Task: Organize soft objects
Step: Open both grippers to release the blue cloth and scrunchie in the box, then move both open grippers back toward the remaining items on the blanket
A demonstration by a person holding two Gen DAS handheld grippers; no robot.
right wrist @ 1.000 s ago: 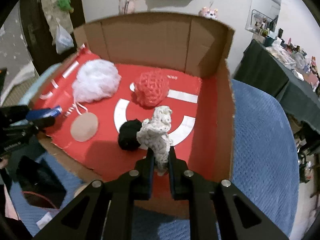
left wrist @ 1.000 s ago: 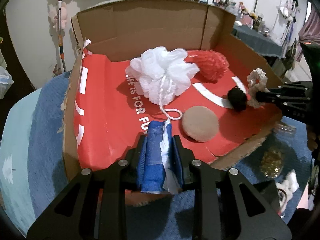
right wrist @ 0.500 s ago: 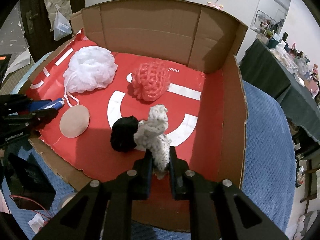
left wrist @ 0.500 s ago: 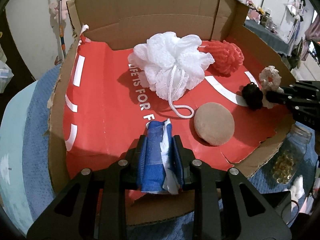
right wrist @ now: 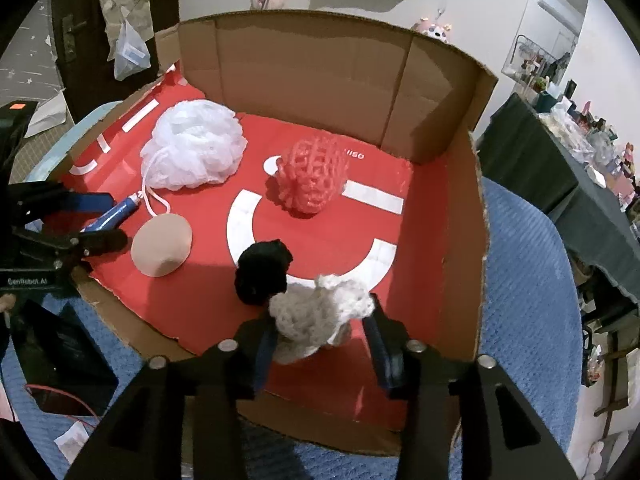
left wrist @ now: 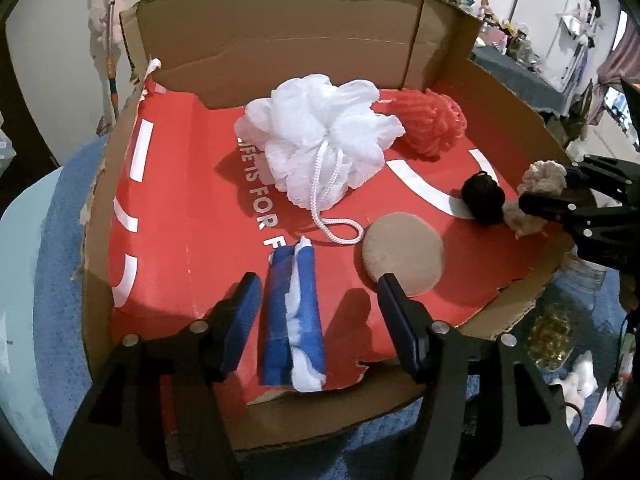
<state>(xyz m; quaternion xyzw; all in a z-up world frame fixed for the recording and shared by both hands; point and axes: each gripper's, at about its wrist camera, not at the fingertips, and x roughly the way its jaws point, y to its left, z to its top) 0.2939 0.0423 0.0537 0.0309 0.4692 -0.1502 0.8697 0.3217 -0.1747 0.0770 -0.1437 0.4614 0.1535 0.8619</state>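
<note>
**Two grippers opening over items laid in the box**

Six soft items lie on the red floor of the cardboard box [left wrist: 280, 52]. In the left wrist view, the left gripper [left wrist: 318, 304] fills the lower centre of the frame with its jaws opening. The blue roll [left wrist: 294, 316], with white wadding showing along its seam, lies on the box floor between the jaws, nearer the left-hand finger. A gap is visible on both sides; neither pad presses it. Just right of the roll, the tan round pad [left wrist: 404, 254] sits partly behind the right-hand finger.

In the right wrist view, the right gripper [right wrist: 320, 340] occupies the lower centre, jaws likewise opening. The cream crocheted piece [right wrist: 320, 312] rests slumped on the box floor between the fingers. It touches or overlaps the left-hand finger and lies close against the right-hand one; whether it touches there cannot be told. It is not squeezed. The black pompom [right wrist: 262, 276] lies directly against it, up and to the left.

Further up the left wrist frame, the white mesh bath pouf [left wrist: 324, 140] lies at centre with its cord trailing toward the pad, and the red knitted ball [left wrist: 434, 120] lies to its right, near the back wall.
</note>
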